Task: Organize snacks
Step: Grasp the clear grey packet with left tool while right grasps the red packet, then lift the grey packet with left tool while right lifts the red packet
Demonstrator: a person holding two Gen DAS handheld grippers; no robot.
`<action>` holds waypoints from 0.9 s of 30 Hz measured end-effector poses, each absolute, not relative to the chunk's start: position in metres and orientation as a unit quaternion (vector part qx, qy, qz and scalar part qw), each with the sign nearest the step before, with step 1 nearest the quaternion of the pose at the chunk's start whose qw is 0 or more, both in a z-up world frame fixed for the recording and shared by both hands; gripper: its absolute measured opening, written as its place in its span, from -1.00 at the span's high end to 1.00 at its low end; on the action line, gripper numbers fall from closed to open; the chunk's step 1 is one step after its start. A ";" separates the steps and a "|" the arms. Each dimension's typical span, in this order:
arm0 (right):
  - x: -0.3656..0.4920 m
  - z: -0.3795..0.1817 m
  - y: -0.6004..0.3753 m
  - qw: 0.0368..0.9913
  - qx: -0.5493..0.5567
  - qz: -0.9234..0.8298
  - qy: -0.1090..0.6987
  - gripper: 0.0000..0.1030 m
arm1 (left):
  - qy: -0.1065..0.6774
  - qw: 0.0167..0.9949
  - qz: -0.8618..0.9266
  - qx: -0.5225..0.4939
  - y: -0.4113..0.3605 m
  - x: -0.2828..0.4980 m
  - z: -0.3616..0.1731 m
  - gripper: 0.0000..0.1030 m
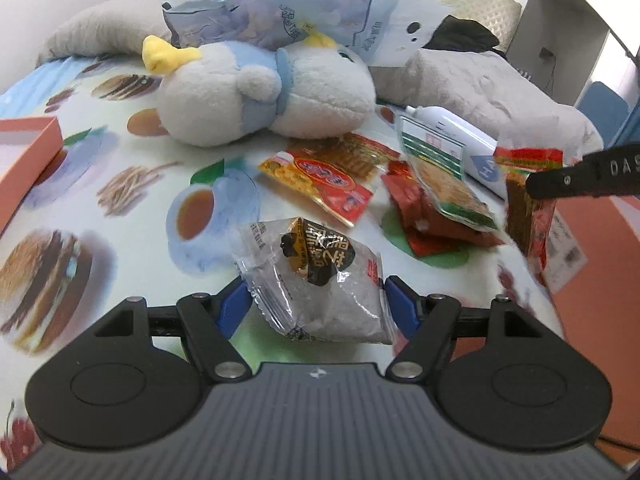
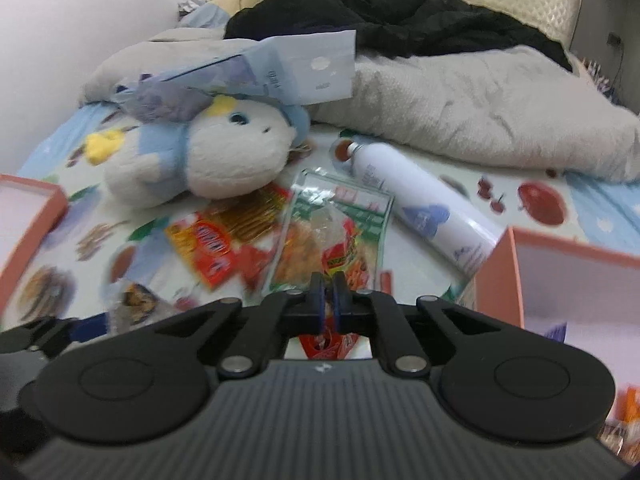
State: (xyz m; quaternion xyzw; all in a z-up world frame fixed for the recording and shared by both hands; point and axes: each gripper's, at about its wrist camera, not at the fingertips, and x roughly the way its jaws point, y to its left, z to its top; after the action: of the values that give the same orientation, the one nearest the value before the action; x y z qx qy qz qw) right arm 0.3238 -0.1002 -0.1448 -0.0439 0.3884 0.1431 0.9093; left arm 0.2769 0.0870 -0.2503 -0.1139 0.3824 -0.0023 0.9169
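Left gripper [image 1: 318, 306] is clamping a clear-wrapped grey cake packet [image 1: 316, 280]; right gripper [image 2: 329, 300] is pinching a red snack sachet [image 1: 530, 204]; several packets [image 1: 320, 178] are lying unsorted on the bedsheet [image 1: 132, 184], pink boxes [image 2: 560, 280] waiting

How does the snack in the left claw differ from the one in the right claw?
The grey cake packet is bulky and fills the left claw at a wide spread; the red snack packet is flat, pinched by the right claw. Grey is clear-wrapped with a black label; red is printed red, yellow and green. Both are lifted.
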 end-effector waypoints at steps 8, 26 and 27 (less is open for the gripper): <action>0.267 -0.144 -0.110 0.900 -0.017 0.148 0.410 0.87 | 0.404 0.908 -0.008 -0.111 0.074 0.238 -0.231 -0.48; 0.163 -0.189 -0.130 0.885 -0.063 0.178 0.426 0.34 | 0.417 0.902 -0.004 -0.114 0.056 0.168 -0.214 -0.48; 0.163 -0.190 -0.133 0.883 -0.048 0.180 0.431 0.22 | 0.418 0.901 -0.005 -0.114 0.057 0.167 -0.214 -0.48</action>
State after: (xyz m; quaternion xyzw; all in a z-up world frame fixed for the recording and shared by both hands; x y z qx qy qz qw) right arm 0.1628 -0.1326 -0.1896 -0.0476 0.4312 0.1800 0.8828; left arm 0.1668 0.0567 -0.2137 -0.1144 0.4177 -0.0046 0.9013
